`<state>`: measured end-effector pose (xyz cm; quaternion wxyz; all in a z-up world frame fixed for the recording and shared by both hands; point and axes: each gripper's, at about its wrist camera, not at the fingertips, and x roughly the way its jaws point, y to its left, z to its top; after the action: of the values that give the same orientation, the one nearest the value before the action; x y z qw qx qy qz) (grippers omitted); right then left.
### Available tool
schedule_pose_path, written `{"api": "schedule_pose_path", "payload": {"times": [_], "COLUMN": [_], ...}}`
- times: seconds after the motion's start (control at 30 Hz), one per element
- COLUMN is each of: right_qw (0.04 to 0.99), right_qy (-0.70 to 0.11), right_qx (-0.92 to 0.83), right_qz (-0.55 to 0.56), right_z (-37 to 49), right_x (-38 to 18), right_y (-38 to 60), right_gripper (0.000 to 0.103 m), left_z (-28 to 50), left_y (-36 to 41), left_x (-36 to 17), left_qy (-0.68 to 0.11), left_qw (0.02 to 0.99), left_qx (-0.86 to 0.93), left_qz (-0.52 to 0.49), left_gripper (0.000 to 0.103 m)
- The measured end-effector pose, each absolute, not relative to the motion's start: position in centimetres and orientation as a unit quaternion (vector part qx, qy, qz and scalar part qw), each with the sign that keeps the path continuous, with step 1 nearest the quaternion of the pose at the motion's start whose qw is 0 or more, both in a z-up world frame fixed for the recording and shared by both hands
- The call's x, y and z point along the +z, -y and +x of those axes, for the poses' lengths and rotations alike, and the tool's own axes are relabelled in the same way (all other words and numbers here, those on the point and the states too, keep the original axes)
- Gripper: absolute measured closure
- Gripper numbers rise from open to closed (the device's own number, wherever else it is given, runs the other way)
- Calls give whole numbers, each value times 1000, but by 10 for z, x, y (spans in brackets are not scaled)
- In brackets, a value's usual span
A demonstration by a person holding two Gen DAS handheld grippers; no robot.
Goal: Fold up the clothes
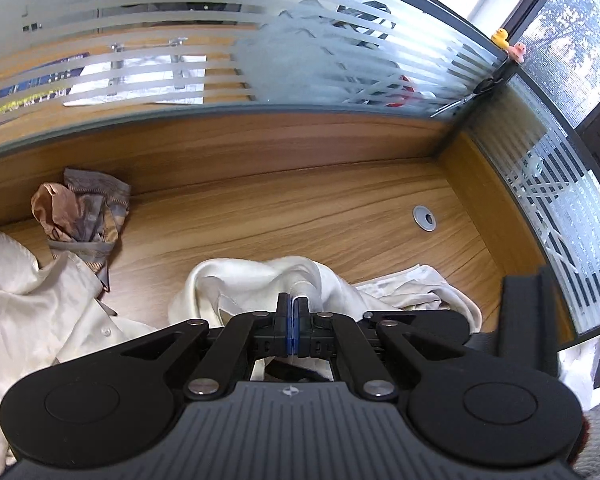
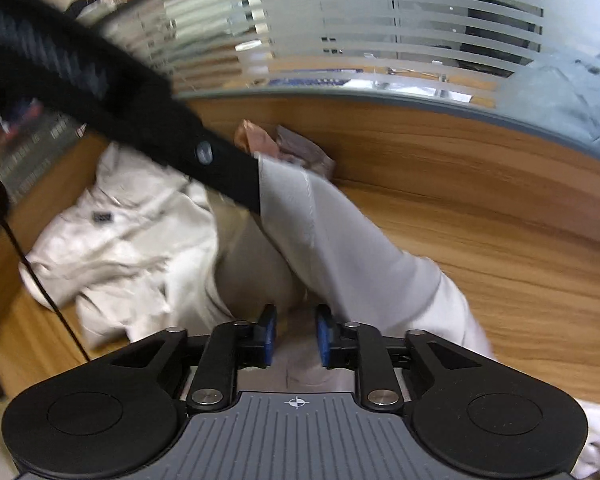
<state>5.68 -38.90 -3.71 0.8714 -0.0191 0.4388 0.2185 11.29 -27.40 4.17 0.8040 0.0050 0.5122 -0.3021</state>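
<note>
Left claw (image 1: 292,308) is pressed together on a fold of the cream garment (image 1: 260,280), which hangs bunched just ahead of its tips above the desk (image 1: 300,208). Right claw (image 2: 296,330) stands spread with pale cloth (image 2: 340,248) lying between its pads but not pinched; that strip runs up and away to the left, toward the left claw's finger crossing the view, so the right claw is placed to close on it.
</note>
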Motion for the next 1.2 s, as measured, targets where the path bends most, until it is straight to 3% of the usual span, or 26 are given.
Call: {"api": "schedule_pose_path", "payload": {"times": [0.17, 0.23, 0.27, 0.8, 1.2], "right_qw": [869, 869, 868, 859, 854], "right_qy": [-447, -449, -450, -446, -498], "right_qx": [206, 203, 201, 248, 137], "right_qz": [-53, -55, -55, 47, 57], "right_z": [49, 48, 48, 23, -8], "right_x": [-56, -61, -63, -12, -50], "right_y": [386, 387, 387, 445, 521], "right_gripper": [75, 99, 100, 101, 100], "left_z": [114, 115, 116, 107, 76], "left_y": [269, 265, 263, 201, 113], "left_x": [39, 37, 36, -3, -34], "left_qy": [-529, -528, -528, -543, -567], "left_qw": [791, 795, 797, 815, 823], "left_qx": [-306, -298, -293, -202, -33], "left_qz": [-24, -23, -21, 26, 16], "left_gripper": [103, 103, 103, 103, 103]}}
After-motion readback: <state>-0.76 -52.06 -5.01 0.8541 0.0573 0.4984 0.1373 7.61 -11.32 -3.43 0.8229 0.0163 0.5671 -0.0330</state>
